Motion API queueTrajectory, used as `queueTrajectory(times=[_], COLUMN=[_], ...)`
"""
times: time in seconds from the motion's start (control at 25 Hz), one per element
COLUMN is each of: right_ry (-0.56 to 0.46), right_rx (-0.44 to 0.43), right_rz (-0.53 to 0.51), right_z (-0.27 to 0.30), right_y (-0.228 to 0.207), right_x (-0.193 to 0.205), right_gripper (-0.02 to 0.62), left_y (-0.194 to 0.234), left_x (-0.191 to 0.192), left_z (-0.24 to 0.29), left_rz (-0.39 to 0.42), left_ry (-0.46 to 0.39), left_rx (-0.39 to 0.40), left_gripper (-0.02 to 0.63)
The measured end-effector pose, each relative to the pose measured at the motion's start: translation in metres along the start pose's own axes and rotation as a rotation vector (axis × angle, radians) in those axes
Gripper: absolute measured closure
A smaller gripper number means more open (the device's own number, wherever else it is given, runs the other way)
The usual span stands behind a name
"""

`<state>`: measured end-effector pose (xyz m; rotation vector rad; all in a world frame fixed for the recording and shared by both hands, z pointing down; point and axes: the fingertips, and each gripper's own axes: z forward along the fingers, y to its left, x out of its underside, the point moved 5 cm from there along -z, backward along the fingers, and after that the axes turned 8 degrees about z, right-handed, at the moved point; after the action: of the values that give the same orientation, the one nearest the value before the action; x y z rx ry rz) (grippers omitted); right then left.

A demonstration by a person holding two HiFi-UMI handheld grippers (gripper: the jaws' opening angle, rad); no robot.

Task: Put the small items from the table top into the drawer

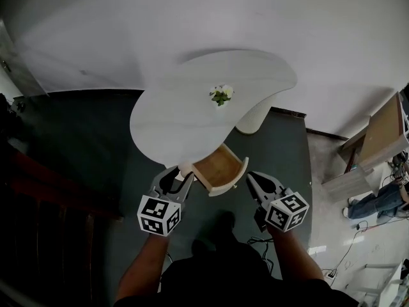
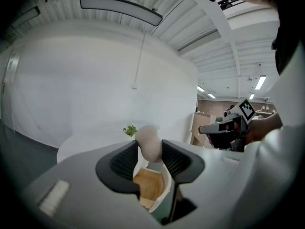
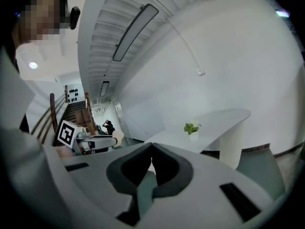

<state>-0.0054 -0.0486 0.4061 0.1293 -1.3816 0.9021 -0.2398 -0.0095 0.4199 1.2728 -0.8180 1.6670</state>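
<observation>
The left hand-held gripper (image 2: 150,152) is clamping a pale small item (image 2: 148,141) upright between its pads, with the open drawer (image 1: 217,163) lying just ahead and below it, while the right hand-held gripper (image 3: 151,164) is hovering closed and empty.

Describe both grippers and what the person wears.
The left gripper and right gripper match: light grey shells, black ribbed pads, each carrying a white cube with black square markers. The person wears a dark top.

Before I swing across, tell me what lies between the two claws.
Head view: the open drawer lies between left claw, gripping a pale lump, and right claw.
</observation>
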Motion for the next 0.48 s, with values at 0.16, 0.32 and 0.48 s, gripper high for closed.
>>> queueTrajectory(times=[0.16,0.32,0.48], right_ry=[-0.007,0.005,0.017], right_rx=[-0.002,-0.013,-0.032], right_rz=[0.031,0.068,0.091], right_z=[0.016,0.027,0.035], right_y=[-0.045,-0.086,-0.119], right_x=[-0.012,-0.021,-0.031], right_gripper=[0.584,0.584,0.584], left_y=[0.0,-0.004,-0.009], left_x=[-0.008,-0.016,-0.022], left_z=[0.048,0.088,0.119], left_rz=[0.008,0.013,0.017], left_ry=[0.025,0.056,0.089], left_rx=[0.012,0.013,0.007], left_gripper=[0.449,0.448,0.448])
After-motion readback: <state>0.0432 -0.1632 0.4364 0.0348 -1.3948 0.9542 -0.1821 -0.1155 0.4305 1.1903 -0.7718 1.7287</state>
